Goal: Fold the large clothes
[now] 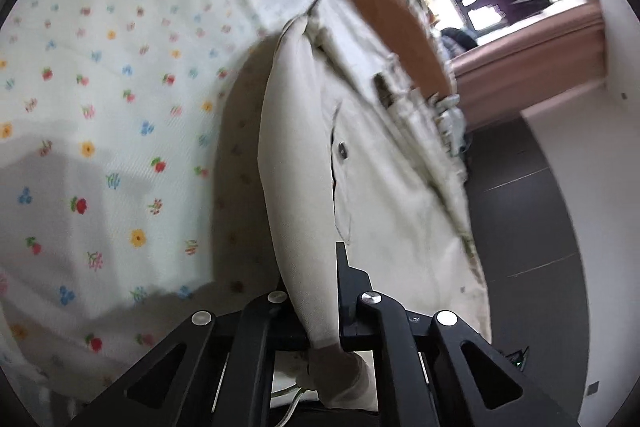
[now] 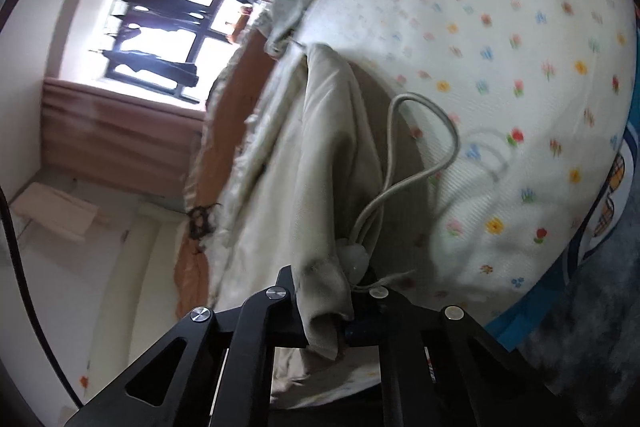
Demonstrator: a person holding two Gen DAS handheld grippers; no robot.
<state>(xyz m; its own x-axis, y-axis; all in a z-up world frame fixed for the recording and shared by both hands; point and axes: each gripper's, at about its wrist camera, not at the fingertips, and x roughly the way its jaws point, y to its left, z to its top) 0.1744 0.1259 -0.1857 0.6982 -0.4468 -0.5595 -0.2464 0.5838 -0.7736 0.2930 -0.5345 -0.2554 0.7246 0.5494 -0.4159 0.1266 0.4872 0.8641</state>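
left wrist view: my left gripper (image 1: 316,291) was clamped tight on a fold of the big cream-coloured cotton garment (image 1: 372,163), which lay along the edge of the white flower-print bedsheet (image 1: 120,87). right wrist view: my right gripper (image 2: 324,303) was pinched on another bunch of the same garment (image 2: 320,147), its pale grey drawstring cord (image 2: 404,163) looping over the sheet (image 2: 520,47). the window (image 2: 160,27) was off left.

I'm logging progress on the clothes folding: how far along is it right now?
Early stage. Done: both grips are made. The left gripper and right gripper each have their jaws shut on the cream garment. In hand: it is held over the flowered bedsheet, its drawstring looping loose. Left: no neat fold shows yet.
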